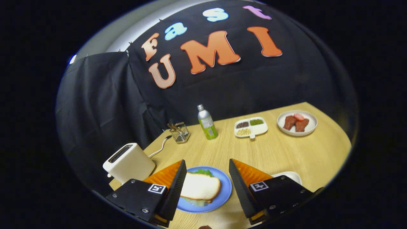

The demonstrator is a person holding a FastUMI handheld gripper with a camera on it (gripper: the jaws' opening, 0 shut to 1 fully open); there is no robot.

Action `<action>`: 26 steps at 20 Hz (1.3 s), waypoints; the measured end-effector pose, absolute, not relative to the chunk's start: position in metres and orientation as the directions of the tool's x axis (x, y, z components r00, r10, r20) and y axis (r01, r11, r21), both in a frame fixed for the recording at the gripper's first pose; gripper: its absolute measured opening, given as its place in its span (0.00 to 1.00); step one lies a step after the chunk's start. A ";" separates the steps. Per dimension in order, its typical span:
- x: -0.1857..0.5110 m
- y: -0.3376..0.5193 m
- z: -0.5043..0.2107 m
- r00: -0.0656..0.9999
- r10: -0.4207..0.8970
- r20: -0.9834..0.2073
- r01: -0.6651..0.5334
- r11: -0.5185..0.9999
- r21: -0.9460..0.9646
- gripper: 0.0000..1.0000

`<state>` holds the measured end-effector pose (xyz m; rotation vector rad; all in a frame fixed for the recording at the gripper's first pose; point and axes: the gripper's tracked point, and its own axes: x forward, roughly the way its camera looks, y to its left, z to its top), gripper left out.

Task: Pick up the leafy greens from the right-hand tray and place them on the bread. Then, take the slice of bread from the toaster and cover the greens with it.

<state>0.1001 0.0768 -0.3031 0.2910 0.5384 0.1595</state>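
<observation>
The bread slice (200,186) lies over the leafy greens (203,172) on the blue plate (226,187), between my fingers. My hand-held gripper (207,171) gapes wide, touching nothing. My left finger hides the plate's 9 o'clock edge; toaster (128,163) at 10 o'clock on the desk (279,152).

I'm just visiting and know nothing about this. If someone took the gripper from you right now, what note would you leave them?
Gripper: open, holding nothing, fingers either side of the blue plate.
Sandwich: the top slice of bread lies on the plate between the fingers, with leafy greens peeking out beneath it.
Toaster: stands beside the plate; no slice sticks out of its slot.
Done: greens placed and covered, it seems.
Left: probably just draw the gripper away.
</observation>
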 end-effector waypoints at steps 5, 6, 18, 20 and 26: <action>0.094 0.054 -0.224 0.933 0.132 -0.334 -0.073 0.981 0.182 0.84; 0.092 0.052 -0.209 0.946 0.117 -0.303 -0.074 0.986 0.152 0.87; 0.030 0.051 -0.090 0.998 0.027 -0.055 -0.029 0.999 -0.040 0.93; 0.019 0.052 -0.086 0.999 0.024 -0.046 -0.027 0.997 -0.067 0.94; 0.003 0.050 -0.098 0.996 0.013 -0.093 -0.014 1.000 -0.009 0.96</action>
